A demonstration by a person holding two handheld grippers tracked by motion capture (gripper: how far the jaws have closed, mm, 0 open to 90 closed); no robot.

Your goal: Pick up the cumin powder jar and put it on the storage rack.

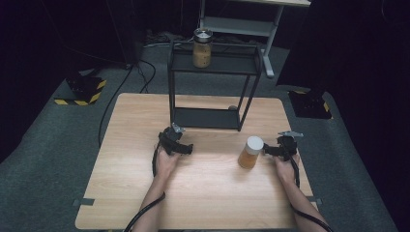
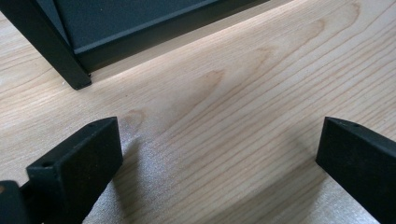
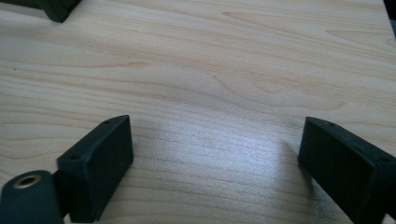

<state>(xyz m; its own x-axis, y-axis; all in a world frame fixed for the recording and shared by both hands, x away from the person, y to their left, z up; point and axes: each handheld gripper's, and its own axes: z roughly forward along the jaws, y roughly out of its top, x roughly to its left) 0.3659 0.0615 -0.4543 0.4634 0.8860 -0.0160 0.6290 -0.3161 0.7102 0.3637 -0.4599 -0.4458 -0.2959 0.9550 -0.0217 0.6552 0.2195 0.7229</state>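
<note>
Wooden table point(image 1: 203, 193) carries a black two-tier shelf point(image 1: 211, 92) at the back, one jar point(image 1: 202, 48) on its top tier, and a white-lidded jar point(image 1: 251, 152) standing loose on the tabletop. Left gripper point(image 1: 186, 149) sits near the shelf's front leg and right gripper point(image 1: 267, 151) just beside the white-lidded jar, both with jaws spread wide and empty. Risk as I see it: the right gripper is close enough that a sideways nudge tips the white-lidded jar over.

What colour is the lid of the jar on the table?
White lid, clearest in the high view.
</note>
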